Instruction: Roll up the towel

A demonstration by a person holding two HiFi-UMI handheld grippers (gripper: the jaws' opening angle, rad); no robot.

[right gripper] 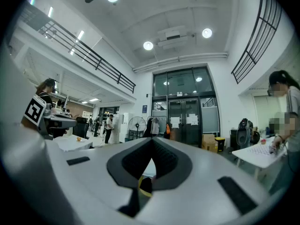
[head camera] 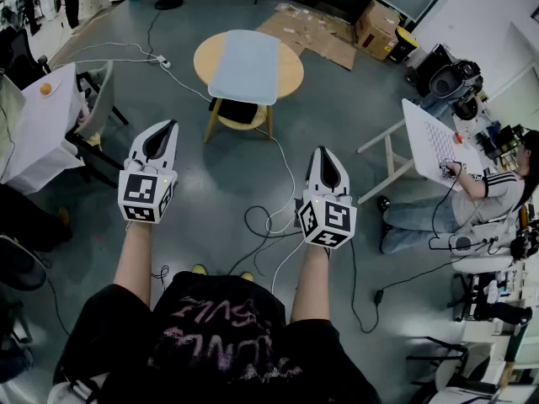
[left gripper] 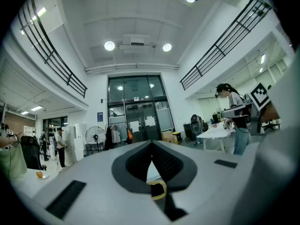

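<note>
Seated person (head camera: 497,196) partly beyond right edge

One towel (head camera: 244,66), one round table (head camera: 290,72), one left gripper (head camera: 170,125), one right gripper (head camera: 323,151)

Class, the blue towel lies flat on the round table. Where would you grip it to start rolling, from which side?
Likely grip the towel by its near short edge, at both corners, from the person's side: it lies flat, its length running away from them.
</note>
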